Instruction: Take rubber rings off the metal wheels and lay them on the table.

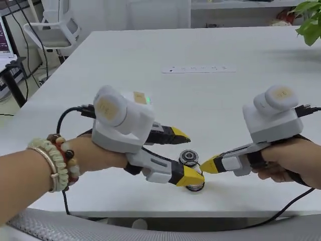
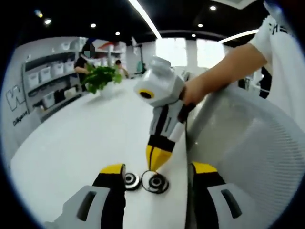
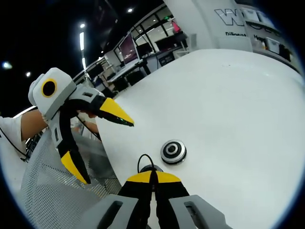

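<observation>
Two small metal wheels with black rubber rings lie near the table's front edge. The far wheel (image 1: 189, 157) (image 3: 172, 151) (image 2: 130, 180) lies flat between the open jaws of my left gripper (image 1: 185, 155) (image 2: 158, 168) (image 3: 105, 150). The near wheel (image 1: 195, 186) (image 2: 155, 182) is partly hidden under the left gripper's lower jaw. My right gripper (image 1: 203, 166) (image 3: 152, 175) (image 2: 155, 167) comes in from the right, its jaws shut at this near wheel. A thin black loop of rubber ring (image 3: 144, 161) rises from its tips.
The white table (image 1: 210, 95) stretches away, with a strip of small parts (image 1: 198, 69) at mid-distance. A green plant (image 1: 311, 22) stands at the far right, an office chair (image 1: 52, 27) at the far left. A mesh chair back (image 2: 248, 143) sits at the front edge.
</observation>
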A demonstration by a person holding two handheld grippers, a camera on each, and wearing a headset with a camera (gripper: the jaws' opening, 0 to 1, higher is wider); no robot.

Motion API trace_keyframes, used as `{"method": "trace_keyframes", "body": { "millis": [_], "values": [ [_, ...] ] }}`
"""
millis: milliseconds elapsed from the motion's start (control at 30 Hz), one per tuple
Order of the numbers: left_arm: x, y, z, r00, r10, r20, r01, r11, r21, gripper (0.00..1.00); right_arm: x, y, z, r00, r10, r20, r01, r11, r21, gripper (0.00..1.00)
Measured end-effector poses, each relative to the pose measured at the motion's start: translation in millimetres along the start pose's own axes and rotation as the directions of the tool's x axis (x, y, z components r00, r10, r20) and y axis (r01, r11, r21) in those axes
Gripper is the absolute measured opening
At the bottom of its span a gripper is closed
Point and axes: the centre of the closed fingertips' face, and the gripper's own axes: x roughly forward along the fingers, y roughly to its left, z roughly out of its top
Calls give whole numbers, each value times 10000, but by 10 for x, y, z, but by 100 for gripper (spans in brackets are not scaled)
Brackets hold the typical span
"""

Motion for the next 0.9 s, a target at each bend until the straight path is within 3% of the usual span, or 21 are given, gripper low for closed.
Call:
{"method": "trace_keyframes", "body": {
  "millis": [200, 433, 633, 900],
  "values": [
    [-311, 48, 80, 9982, 505, 317, -495, 9983, -298, 65, -28, 23, 75, 9993, 147, 358, -138, 9996, -259, 0],
    [-631, 81, 107, 9854, 1568, 665, -1526, 9862, -644, 73, -52, 73, 172, 9965, 343, 757, -301, 9979, -565, 0],
    [-877, 25, 22, 9727, 2236, 619, -2178, 9720, -880, 76, -71, 117, 239, 9931, 561, 1028, -517, 9976, -453, 0],
    [-1058, -30, -137, 9588, 2800, 475, -2719, 9534, -1310, 76, -134, 263, 307, 9888, 832, 1241, -806, 9964, -262, 0]
  ]
}}
